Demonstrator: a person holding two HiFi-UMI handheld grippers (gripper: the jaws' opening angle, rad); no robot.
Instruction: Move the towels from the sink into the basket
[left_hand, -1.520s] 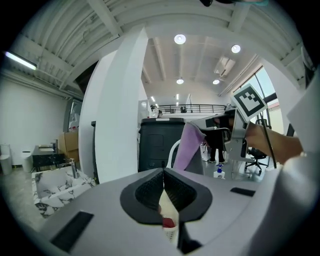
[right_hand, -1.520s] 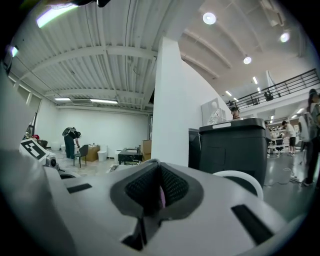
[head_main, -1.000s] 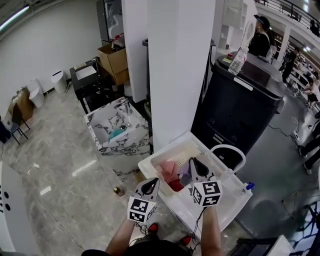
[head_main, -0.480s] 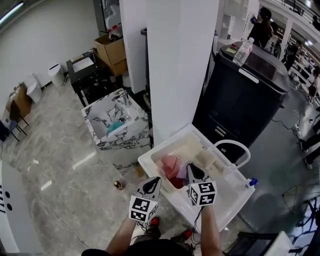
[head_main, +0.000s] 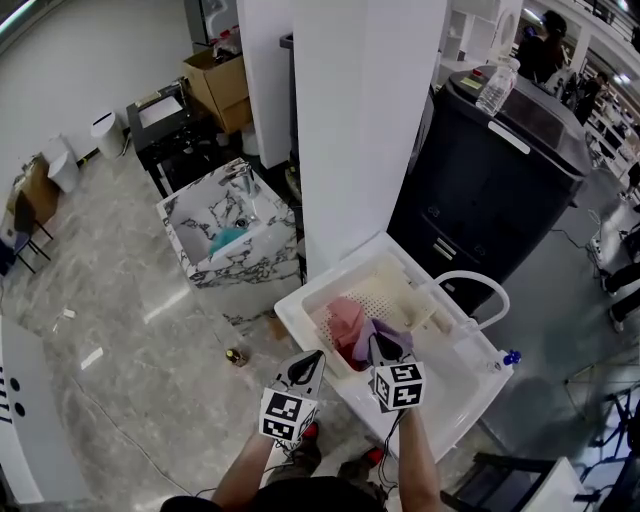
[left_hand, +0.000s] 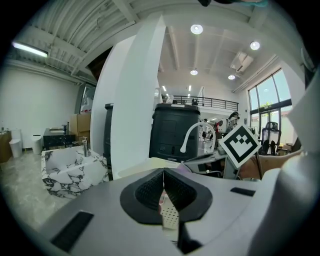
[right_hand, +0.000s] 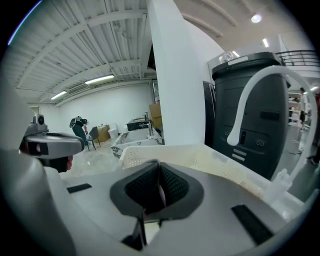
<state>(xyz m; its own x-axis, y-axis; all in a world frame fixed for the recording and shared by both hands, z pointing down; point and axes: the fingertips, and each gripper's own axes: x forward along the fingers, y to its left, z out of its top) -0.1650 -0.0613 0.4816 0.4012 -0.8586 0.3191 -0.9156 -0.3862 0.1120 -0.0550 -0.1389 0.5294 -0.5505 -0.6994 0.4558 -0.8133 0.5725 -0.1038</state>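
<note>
Pink towel (head_main: 345, 318) and purple towel (head_main: 386, 333) inside white basket (head_main: 395, 292).

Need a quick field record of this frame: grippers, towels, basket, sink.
left gripper: shut, nothing held
right gripper: shut on purple towel, over the basket
basket: cream, perforated; pink towel and red towel inside
marble sink: teal towel inside
task state: one towel left in the sink

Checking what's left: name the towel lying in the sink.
The teal towel, alone in the marble sink; the pink towel, red towel and purple towel are at the white basket.
</note>
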